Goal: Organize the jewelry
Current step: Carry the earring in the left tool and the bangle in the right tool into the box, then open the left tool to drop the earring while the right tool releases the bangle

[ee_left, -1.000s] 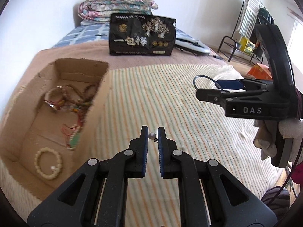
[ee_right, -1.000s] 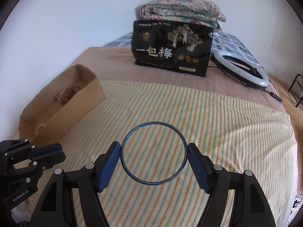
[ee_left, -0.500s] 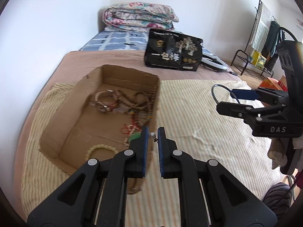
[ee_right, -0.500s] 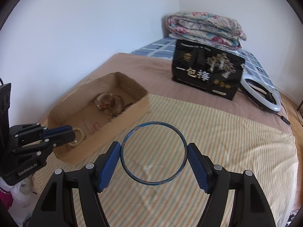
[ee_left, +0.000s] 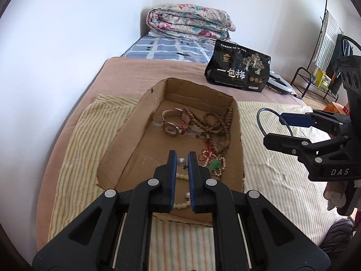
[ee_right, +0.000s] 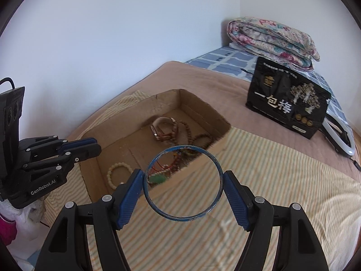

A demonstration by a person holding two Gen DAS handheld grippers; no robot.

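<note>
Left gripper (ee_left: 181,160) pinching what looks like a pearl earring (ee_left: 181,161), right gripper (ee_right: 183,185) clamping blue bangle (ee_right: 216,164)

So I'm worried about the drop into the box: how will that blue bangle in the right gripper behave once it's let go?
The blue bangle looks like a thin rigid hoop: it holds its round shape between the right gripper pads, so probably stiff, not floppy. Being round, it may roll or wobble if it lands on edge. It looks light; inside the cardboard box the walls should stop it.
</note>
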